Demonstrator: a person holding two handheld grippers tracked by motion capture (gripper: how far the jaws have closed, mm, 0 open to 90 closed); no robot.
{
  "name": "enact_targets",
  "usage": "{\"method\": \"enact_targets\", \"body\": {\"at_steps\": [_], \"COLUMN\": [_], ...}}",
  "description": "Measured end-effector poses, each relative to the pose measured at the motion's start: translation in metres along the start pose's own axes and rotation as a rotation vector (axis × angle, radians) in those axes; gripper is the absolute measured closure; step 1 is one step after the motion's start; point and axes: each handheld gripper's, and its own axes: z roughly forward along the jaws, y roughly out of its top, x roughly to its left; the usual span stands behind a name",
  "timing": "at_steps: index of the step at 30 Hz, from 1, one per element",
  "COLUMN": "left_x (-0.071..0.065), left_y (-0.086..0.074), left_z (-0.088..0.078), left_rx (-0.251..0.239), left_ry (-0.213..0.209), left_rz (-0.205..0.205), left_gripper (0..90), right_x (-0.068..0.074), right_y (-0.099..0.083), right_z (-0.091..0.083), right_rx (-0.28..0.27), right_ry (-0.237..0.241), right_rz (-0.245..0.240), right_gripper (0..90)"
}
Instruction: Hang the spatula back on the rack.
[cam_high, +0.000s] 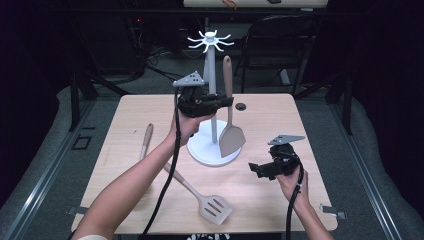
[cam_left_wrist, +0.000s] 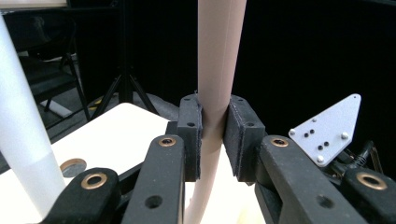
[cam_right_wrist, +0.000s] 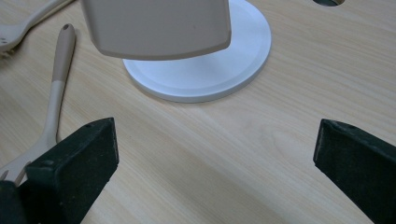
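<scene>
From above, the left hand-held gripper (cam_high: 225, 102) held a beige spatula (cam_high: 230, 131) upright beside the white rack (cam_high: 212, 75) (blade over the base). Its own view showed pads clamped on the handle (cam_left_wrist: 215, 93). The right hand-held gripper (cam_right_wrist: 215, 154) stood wide open above the desk (cam_right_wrist: 261, 140).

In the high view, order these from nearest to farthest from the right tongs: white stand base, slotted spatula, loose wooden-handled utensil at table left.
From the right tongs:
1. White stand base, to their left.
2. Slotted spatula, front left.
3. Wooden-handled utensil, far left.
</scene>
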Motion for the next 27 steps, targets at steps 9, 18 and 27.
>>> {"method": "enact_targets", "body": {"at_steps": [9, 18, 27], "left_x": [0.004, 0.008, 0.015], "left_y": [0.008, 0.013, 0.012], "left_z": [-0.001, -0.003, -0.003], "left_rx": [-0.012, -0.017, -0.021], "left_ry": [0.003, 0.011, 0.024], "left_rz": [-0.005, -0.019, -0.037], "left_gripper": [77.4, 77.3, 77.4], "right_x": [0.001, 0.002, 0.002], "right_y": [0.000, 0.001, 0.000], "right_z": [0.000, 0.002, 0.003], "right_rx": [0.000, 0.003, 0.004], "right_ry": [0.005, 0.007, 0.013], "right_rz": [0.001, -0.003, -0.002], "right_gripper": [0.0, 0.0, 0.0]}}
